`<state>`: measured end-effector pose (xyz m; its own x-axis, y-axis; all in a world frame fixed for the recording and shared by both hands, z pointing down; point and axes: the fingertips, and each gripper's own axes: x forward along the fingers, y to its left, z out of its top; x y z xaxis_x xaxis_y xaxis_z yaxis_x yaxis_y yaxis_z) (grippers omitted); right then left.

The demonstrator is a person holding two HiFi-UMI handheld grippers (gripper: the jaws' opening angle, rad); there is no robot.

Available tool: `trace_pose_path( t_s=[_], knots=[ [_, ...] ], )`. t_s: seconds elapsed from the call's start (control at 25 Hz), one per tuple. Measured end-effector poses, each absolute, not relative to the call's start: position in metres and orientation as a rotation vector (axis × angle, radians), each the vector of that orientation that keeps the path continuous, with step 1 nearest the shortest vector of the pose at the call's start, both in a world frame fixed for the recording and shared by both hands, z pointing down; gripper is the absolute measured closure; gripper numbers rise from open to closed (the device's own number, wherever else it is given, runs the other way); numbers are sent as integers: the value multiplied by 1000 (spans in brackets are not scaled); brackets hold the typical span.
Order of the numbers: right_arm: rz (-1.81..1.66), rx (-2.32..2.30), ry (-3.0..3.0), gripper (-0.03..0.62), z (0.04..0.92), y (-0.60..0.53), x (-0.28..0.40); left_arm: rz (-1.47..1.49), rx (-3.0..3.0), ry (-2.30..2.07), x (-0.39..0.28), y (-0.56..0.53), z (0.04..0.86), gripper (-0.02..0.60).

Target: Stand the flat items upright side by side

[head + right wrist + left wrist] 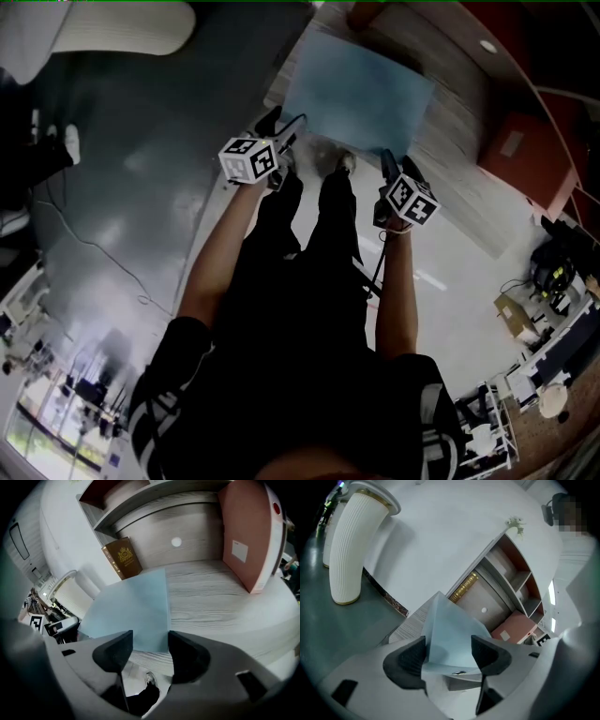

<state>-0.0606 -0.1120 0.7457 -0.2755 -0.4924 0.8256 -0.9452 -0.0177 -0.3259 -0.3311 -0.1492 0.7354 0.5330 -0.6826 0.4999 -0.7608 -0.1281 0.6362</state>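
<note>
Fingers of the left gripper stand wide apart and grasp nothing, and the near left corner of a blue folder shows in the gap between them without either pad pressing on it. Jaws of the right gripper are likewise released, with the folder's near right corner just beyond their tips. The blue folder lies flat on a wooden shelf, reaching to its near edge. At the far left of the shelf a brown book leans against the back wall. At the right a pink folder stands upright, well apart from the blue one. From the head view, a person stands before the shelf with both grippers held low at the blue folder's near edge. A white ribbed vase stands off to the left.
</note>
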Motion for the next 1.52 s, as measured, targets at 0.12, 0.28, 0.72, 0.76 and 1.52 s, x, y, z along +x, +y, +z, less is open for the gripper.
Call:
trace_pose_path(
  t_s=[0.12,0.28,0.72,0.76,1.52],
  knots=[
    [1243,1501,-1765,338,745,-100,-62,107,1847,-1172,-333,-136,735,285],
    [1251,1497,-1747,336,745,-86,-66,102,1845,-1154,-337,-124,733,285],
    [1266,1535,-1715,335,742,-72,-71,127,1867,-1127,-341,-120,735,285],
    [1270,1531,-1717,335,743,-72,-71,121,1864,-1129,-341,-120,736,285],
    [1302,1486,-1761,327,748,-72,-72,-316,1470,-1041,-348,-106,782,242]
  ],
)
